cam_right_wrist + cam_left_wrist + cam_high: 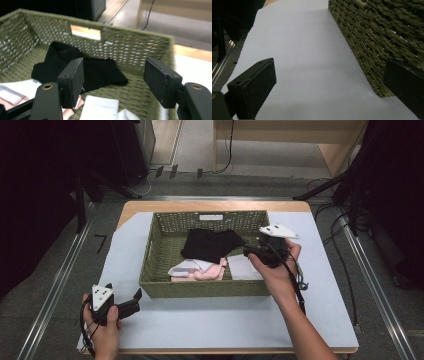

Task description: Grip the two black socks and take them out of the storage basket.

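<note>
Big tabletop (320, 320) with a green woven basket (155, 287) in the middle. Inside lies a black cloth (210, 244) — just ahead of and below the right hand-held gripper (113, 82), whose jaws gape with nothing between them. Left hand-held gripper (329, 85) — also wide open, empty — sits outside the basket's front corner.

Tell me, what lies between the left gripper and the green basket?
Nothing: in the left gripper view, a bare strip of pale sheet separates the open left gripper from the basket wall.

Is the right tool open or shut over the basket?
Open: the right tool has a wide gap between its pads, nothing pinched, above the basket.
</note>
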Available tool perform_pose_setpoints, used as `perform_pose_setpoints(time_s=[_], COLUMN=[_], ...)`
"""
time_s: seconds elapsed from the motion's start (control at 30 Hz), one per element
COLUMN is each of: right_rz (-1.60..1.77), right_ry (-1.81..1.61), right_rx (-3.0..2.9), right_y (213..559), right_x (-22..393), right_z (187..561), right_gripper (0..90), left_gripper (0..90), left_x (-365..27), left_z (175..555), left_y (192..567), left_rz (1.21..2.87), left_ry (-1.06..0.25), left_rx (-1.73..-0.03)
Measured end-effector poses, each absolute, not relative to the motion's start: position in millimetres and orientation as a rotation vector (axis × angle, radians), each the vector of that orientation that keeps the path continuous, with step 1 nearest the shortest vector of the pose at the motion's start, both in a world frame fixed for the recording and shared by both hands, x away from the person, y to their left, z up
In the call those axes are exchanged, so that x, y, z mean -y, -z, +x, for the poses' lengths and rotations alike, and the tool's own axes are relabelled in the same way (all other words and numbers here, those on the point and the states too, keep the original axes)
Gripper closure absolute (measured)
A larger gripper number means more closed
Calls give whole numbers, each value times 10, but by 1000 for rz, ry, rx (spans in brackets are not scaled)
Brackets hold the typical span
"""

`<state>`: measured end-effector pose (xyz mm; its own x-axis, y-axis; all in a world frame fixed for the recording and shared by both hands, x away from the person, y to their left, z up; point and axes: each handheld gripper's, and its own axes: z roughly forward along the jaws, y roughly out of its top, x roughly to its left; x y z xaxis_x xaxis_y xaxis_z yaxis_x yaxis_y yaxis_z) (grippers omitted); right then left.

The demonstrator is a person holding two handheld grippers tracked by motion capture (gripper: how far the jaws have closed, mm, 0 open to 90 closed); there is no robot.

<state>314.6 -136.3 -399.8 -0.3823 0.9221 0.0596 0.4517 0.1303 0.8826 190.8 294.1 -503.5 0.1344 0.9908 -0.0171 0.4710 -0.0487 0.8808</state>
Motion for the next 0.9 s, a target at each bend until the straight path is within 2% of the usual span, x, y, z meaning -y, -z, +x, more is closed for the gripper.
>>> perform_pose_setpoints(time_s=[0.43,0.67,0.9], right_rz=[1319,1333,1445], right_ry=[-1024,-950,-938], right_rx=[-2159,-2297,-2343], right_y=[4100,4345,4500], right_x=[814,524,442], right_z=[3613,3878,4090], right_gripper=[318,277,302], left_gripper=[1,2,1], left_x=[-2930,-2933,-2939], left_z=[1921,1917,1898], left_y=[5035,5035,5034], left_rz=[1655,1655,1643], left_ry=[-841,-840,-843], left_rx=[-1446,-1441,-1424])
